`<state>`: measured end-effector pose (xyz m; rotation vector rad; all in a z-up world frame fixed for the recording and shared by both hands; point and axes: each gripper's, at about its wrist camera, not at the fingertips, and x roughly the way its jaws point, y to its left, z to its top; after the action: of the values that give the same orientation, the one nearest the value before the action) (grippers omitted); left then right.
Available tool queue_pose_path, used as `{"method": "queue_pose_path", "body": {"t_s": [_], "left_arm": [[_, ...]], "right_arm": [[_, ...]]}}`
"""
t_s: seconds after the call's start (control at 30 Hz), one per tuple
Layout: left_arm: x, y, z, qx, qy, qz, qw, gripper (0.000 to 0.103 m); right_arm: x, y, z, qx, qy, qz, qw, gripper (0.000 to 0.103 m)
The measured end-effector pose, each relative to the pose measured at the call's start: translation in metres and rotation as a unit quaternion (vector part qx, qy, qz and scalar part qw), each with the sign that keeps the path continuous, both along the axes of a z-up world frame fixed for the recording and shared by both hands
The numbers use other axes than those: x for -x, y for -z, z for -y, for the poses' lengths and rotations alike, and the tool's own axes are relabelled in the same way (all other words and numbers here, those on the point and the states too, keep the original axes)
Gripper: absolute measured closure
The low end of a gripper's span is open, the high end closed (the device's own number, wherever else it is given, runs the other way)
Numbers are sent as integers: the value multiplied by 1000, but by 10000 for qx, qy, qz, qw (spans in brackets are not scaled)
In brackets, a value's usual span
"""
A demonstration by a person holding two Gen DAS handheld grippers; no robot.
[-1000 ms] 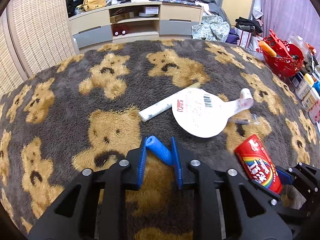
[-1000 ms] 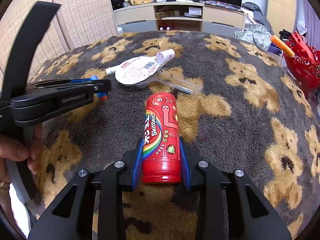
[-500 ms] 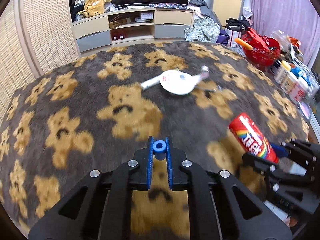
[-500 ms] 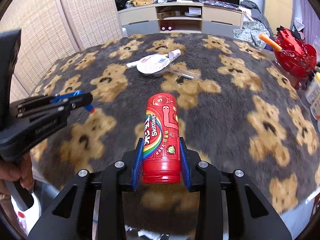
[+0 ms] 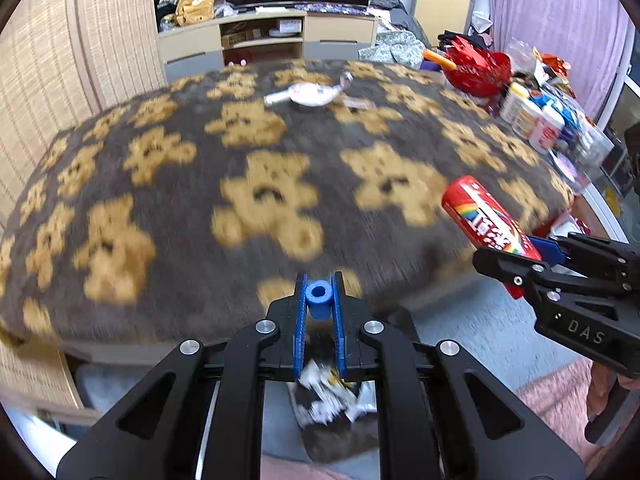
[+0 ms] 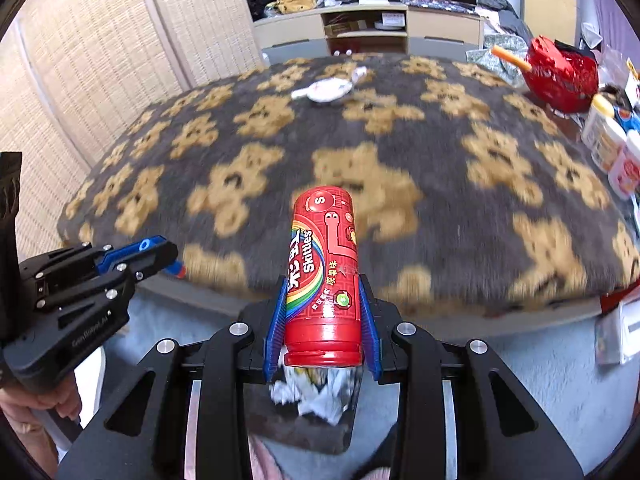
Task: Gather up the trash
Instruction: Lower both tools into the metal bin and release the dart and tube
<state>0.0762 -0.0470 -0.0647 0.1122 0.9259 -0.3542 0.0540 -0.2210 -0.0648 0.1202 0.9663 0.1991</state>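
Grey plush patterned with tan teddy bears covers the bed point(image 5: 168, 216) that fills most of both views, with a low TV cabinet point(image 5: 272, 36) against the far wall and woven screens point(image 5: 36, 92) on the left.

Your right hand-held gripper point(image 6: 323, 320) is clamped on a red Skittles tube point(image 6: 323, 276), its blue pads pressing both sides of the tube's lower half while the capped end points away toward the bed. In the left wrist view the same tube point(image 5: 486, 220) juts out at a slant over the bed's near right corner.

Your left hand-held gripper point(image 5: 320, 304) is nearly closed and pinches a small blue foam tube point(image 5: 319, 300) at its fingertips, the tube's hollow end facing the camera. Its jaws have just been closing, with the foam piece between them. From the right wrist view that gripper sits at the left, just off the bed's near edge, and part of your hand point(image 6: 48, 404) shows under it.

Directly below both grippers, on the pale floor beside the bed, a dark bin point(image 6: 316, 420) holds crumpled white wrappers point(image 5: 332, 396).

Far across the bed, a white round packet lid point(image 5: 312, 94) lies with a white paper roll point(image 5: 276, 99) touching its left side; both are blurred. A red basket point(image 5: 480, 72) and several white bottles point(image 5: 528, 114) stand off the bed's far right edge.
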Motion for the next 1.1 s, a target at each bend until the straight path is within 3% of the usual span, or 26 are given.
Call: {"method": "queue_pose_path", "body": {"t_s": [0.33,0.8,1.03,1.1], "left_arm": [[59,54,-2,93,-32,-426,9990,93],[77,128,0,11,-19,-1074,9942,93],[74,141,-1,-13,-48,-1250,9921,91],[73,142,-1,-26,-77,-1259,9920,80]], "right_arm": [[51,53,-10,4,-236,-542,9983,69],[51,129,-17,-474,-70,-1410,9888,69],[47,134,-22,-393,-35,-1417,9891,67],[45,133,-22,-319,-12,-1394,9897,61]]}}
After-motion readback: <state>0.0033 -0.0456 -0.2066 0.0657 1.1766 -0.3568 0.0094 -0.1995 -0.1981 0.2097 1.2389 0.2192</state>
